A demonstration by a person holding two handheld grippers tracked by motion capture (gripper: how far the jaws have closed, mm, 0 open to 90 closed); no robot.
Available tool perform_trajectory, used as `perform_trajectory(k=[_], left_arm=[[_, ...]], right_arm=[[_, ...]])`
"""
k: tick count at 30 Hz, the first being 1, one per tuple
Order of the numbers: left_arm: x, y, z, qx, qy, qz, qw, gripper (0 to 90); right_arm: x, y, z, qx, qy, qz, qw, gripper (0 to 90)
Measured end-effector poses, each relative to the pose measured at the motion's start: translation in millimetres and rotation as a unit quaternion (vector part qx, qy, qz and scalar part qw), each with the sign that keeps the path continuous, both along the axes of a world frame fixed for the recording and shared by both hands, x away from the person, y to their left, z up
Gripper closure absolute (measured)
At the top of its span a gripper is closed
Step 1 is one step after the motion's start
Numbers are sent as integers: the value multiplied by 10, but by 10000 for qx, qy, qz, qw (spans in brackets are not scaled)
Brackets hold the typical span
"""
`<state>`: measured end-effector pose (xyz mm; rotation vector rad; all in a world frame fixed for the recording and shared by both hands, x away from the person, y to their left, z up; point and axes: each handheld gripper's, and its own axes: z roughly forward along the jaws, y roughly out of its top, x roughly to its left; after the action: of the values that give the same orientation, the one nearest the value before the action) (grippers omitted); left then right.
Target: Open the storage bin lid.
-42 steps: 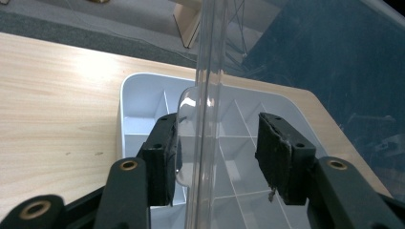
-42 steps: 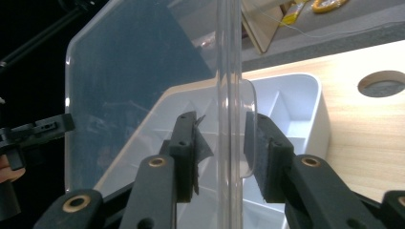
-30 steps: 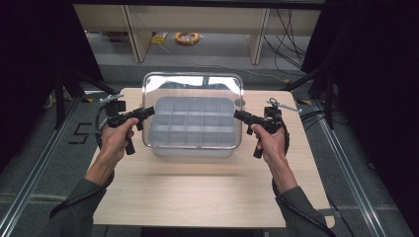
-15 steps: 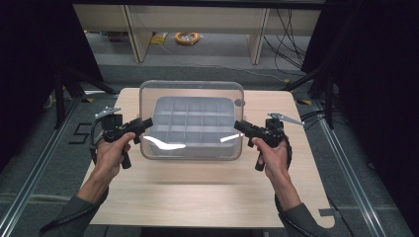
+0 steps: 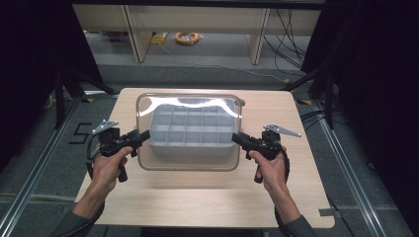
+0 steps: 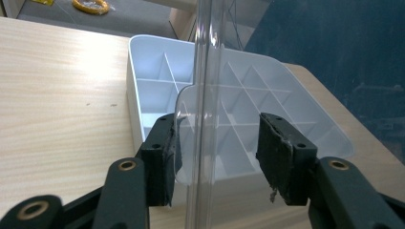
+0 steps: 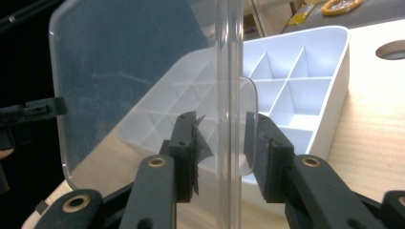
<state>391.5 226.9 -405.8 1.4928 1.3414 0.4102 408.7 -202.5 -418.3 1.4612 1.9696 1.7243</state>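
Left gripper is clamped on the left edge tab of the clear lid; right gripper is clamped on the matching tab on the lid's right edge. In both gripper views the tab sits between the pads. The lid hangs over the white compartment tray, tilted, near edge lower, far edge up and catching glare. The tray rests mid-table, its cells looking empty. Judging progress: lid is gripped on both sides and roughly lined up over the tray, not seated. Left to do: level it, lower it onto the rim, press home, let go.
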Motion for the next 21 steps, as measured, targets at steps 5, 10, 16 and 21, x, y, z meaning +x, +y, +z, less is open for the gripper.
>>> perform_trajectory(k=[5,10,16,21], left_arm=[[-80,-1,-55,5,2,-28,10000,498],[-166,-3,-102,96,19,-55,9999,493],[-278,-21,-166,124,59,-69,9999,489],[-344,-38,-209,145,85,-138,9998,490]], right_arm=[[-52,-6,-49,-51,21,13,10000,656],[-131,-7,-93,-194,-37,37,9998,657],[-250,-8,-111,-204,53,36,9998,656],[-323,-34,-167,-247,1,68,9997,656]])
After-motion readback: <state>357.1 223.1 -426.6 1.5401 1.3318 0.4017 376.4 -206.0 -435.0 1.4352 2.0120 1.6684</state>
